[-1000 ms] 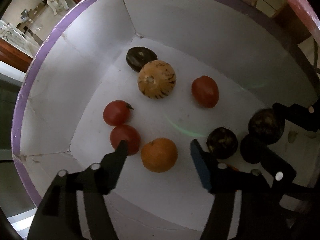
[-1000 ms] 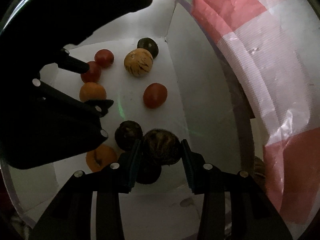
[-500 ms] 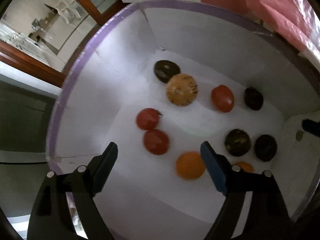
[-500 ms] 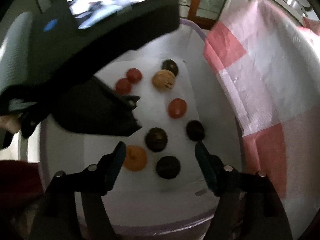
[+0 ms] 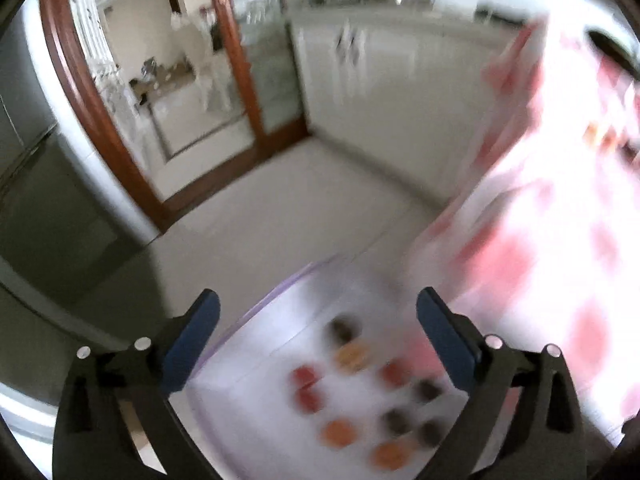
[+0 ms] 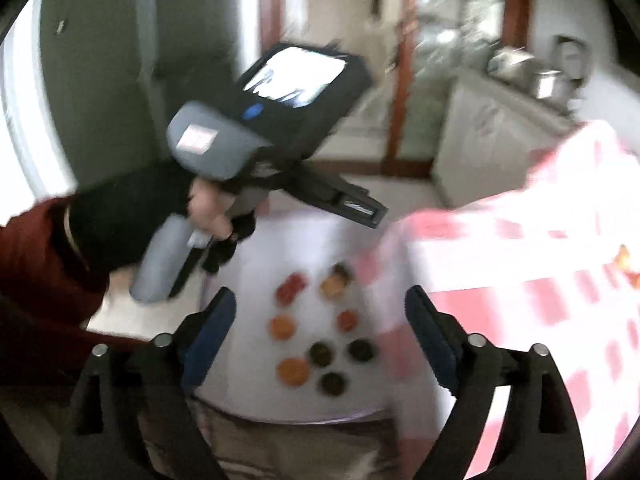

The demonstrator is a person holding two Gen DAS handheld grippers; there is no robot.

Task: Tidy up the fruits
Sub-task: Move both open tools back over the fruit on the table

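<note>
A white box with a purple rim (image 5: 256, 312) sits low below both grippers and holds several fruits: red tomatoes (image 6: 290, 286), oranges (image 6: 293, 370), a striped yellow melon (image 6: 333, 286) and dark round fruits (image 6: 332, 382). The box also shows in the right wrist view (image 6: 256, 360). My left gripper (image 5: 318, 320) is open and empty, high above the box. My right gripper (image 6: 320, 316) is open and empty, also well above it. Both views are blurred by motion.
A table with a pink and white checked cloth (image 6: 540, 260) stands right of the box; it also shows in the left wrist view (image 5: 560, 240). The left hand-held gripper body (image 6: 280, 120) is at upper left. Pale floor (image 5: 300, 200), wood-framed glass door (image 5: 236, 60), and cabinets (image 5: 380, 72) lie beyond.
Both grippers have risen up out of the box and pulled away. The right gripper let go of a dark fruit, which now lies in the box with the others.
</note>
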